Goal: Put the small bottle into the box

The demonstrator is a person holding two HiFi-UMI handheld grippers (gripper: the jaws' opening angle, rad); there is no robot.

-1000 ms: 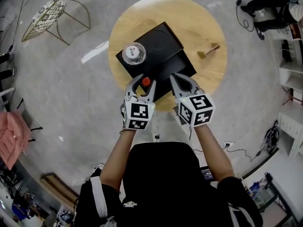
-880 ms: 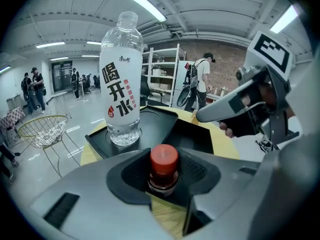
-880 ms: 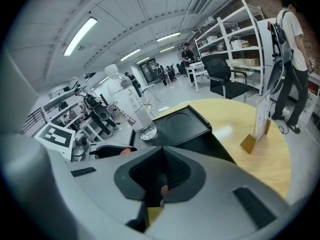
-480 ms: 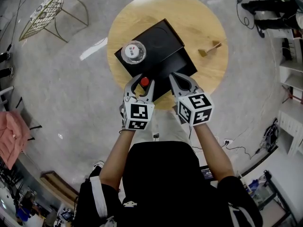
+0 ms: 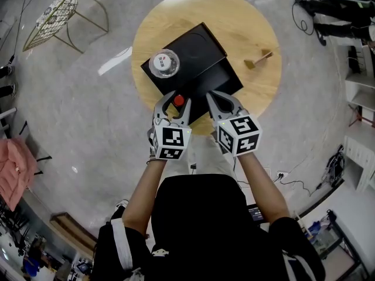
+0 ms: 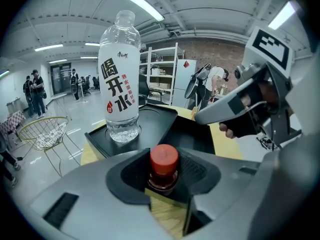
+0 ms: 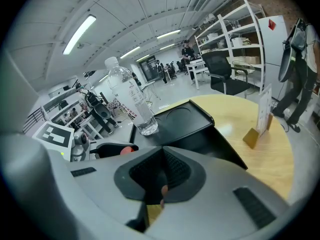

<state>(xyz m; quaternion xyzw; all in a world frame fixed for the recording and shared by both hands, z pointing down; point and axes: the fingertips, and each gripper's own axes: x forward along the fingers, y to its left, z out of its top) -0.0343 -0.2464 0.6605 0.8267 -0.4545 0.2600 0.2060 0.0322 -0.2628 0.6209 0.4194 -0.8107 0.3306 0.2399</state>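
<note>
Left gripper (image 5: 178,105) has the small bottle (image 6: 164,166) clamped in the hollow of its jaws, red cap up, at the near edge of the box (image 5: 220,78), not yet inside. Right gripper (image 5: 215,98) hangs alongside, jaws together, holding nothing. The danger is the water bottle (image 5: 164,64) on the lid: a wide swing topples it, and a slack squeeze drops the load.

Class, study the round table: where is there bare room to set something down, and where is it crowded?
Bare wood lies along the far rim of the table behind the black box and at right around the card stand. The near edge is crowded: left gripper around the small bottle, right gripper beside it.
</note>
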